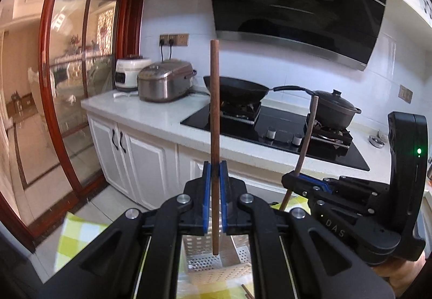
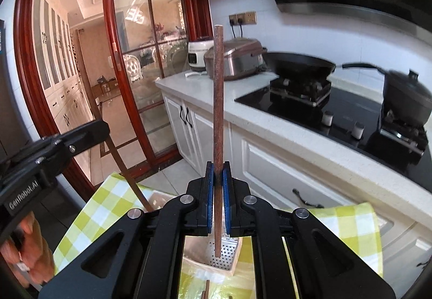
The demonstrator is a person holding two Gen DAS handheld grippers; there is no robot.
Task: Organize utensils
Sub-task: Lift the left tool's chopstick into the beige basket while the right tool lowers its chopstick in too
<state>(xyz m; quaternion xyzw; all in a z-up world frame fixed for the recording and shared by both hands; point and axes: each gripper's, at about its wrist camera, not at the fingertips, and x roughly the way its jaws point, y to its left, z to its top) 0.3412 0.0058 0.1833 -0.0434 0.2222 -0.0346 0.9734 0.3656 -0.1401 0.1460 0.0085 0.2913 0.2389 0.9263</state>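
Note:
My left gripper (image 1: 215,168) is shut on a brown wooden chopstick (image 1: 214,115), held upright with its lower tip over a perforated metal utensil holder (image 1: 213,264). My right gripper (image 2: 218,169) is shut on a second brown chopstick (image 2: 218,99), also upright, its lower tip inside or just above the same holder (image 2: 224,255). In the left wrist view the right gripper (image 1: 293,177) stands to the right with its chopstick (image 1: 306,134) tilted. In the right wrist view the left gripper (image 2: 89,131) is at the left with its chopstick (image 2: 113,148) slanting down toward the holder.
The holder stands on a yellow-green checked cloth (image 2: 108,199). More chopsticks (image 2: 206,289) lie on the cloth near the bottom edge. Across the aisle is a white counter (image 1: 151,115) with a rice cooker (image 1: 164,81), a wok (image 1: 237,87), a lidded pot (image 1: 336,108) and a black hob (image 1: 280,131).

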